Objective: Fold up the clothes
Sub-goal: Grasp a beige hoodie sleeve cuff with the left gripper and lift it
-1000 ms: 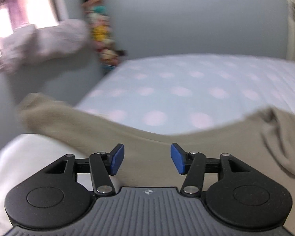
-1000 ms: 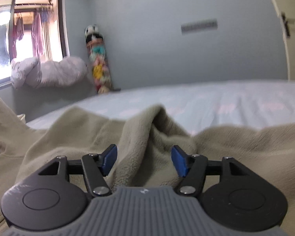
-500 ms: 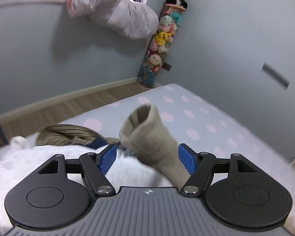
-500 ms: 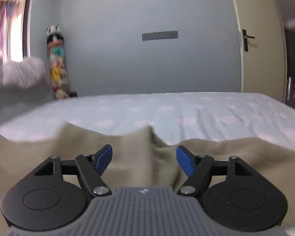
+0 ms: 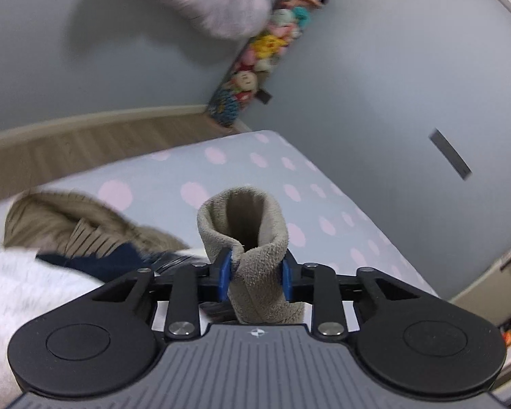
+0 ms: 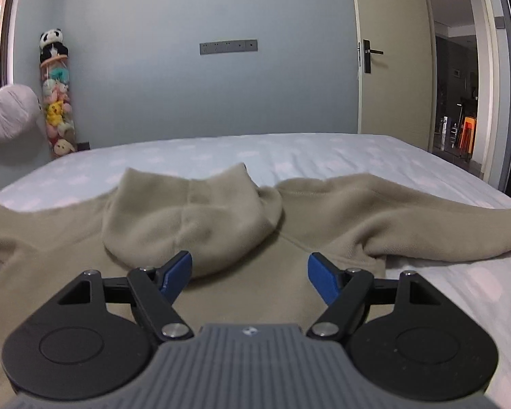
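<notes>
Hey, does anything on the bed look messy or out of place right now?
Yes. Behind the left hand-held gripper, which pinches a beige sleeve cuff, a heap of unfolded clothes lies crumpled on the bed. The beige hoodie has its hood bunched rather than flat.

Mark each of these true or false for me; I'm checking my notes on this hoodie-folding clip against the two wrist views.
1. The left gripper is shut on a beige fleece sleeve cuff. True.
2. The right gripper grips the hood. False: its jaws are open, with the hood lying just ahead of them.
3. The beige hoodie is spread on a polka-dot bedsheet. True.
4. The door by the bed is closed. False: the door stands open onto another room.
5. A tube of plush toys stands in the corner, topped by a panda. True.
</notes>
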`<state>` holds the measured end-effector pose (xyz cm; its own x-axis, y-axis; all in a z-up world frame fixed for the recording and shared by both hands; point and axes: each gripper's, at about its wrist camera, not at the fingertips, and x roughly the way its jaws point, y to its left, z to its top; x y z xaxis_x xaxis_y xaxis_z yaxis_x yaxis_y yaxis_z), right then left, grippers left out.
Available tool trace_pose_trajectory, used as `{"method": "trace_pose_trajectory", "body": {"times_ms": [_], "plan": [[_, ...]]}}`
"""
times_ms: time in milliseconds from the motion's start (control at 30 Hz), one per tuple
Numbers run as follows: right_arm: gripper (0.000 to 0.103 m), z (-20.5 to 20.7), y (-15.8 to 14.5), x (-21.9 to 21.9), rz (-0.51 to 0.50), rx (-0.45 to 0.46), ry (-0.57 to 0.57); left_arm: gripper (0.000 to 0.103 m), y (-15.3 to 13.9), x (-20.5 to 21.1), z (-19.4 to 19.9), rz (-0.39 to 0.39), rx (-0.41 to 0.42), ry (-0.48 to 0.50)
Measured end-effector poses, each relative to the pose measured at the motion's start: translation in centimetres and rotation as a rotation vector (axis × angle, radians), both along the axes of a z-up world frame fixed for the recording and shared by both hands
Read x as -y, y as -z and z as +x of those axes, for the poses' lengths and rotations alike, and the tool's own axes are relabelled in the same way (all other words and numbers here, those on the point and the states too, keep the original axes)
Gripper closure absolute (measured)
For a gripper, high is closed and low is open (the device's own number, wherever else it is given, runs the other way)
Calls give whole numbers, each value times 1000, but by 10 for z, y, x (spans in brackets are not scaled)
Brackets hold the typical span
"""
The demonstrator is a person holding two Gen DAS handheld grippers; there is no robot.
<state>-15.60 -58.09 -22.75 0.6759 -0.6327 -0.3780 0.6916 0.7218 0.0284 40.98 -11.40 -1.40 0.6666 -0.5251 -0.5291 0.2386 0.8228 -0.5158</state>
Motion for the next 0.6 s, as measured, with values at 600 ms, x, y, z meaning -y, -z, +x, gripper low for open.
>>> {"method": "trace_pose_trajectory", "body": {"times_ms": [600], "plan": [[26,-15,20,25,68,94,83,80,-143,288,-159,119,283,435]]}}
